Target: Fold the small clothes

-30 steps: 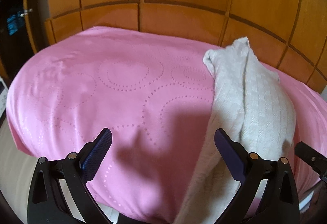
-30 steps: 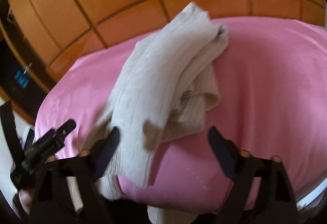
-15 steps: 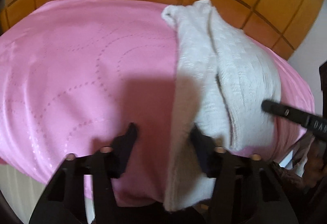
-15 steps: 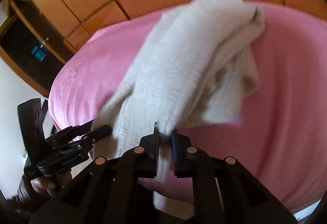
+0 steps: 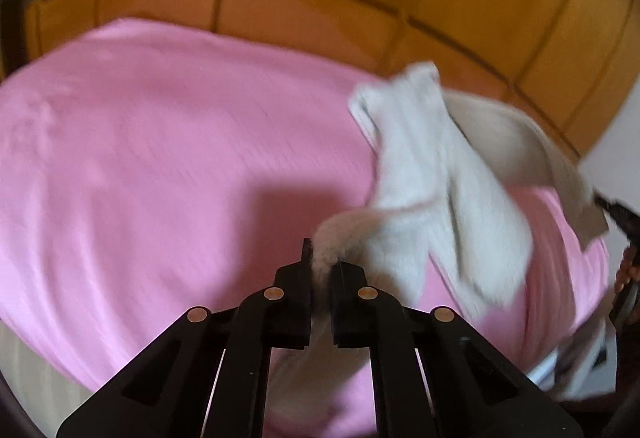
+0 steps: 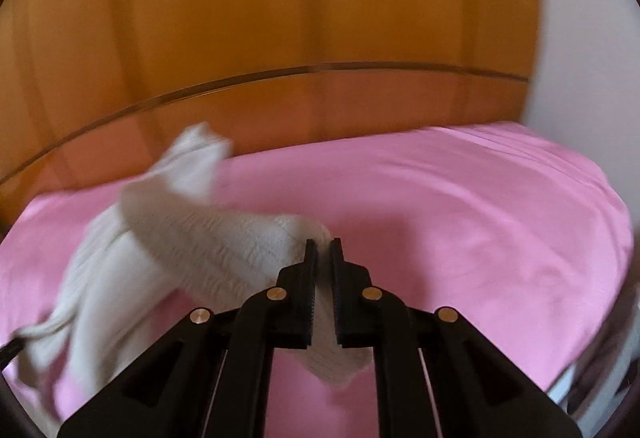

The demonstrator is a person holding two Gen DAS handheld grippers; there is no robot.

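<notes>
Cream knit garment (image 5: 436, 198) lies toward the right of the pink bedspread (image 5: 160, 158); your left gripper (image 5: 320, 266) and right gripper (image 6: 323, 250) each clench an edge.

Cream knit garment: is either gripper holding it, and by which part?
Both. The left gripper is shut on a bunched edge of the cream knit garment; the right gripper is shut on another edge of it, over the pink bedspread.
</notes>
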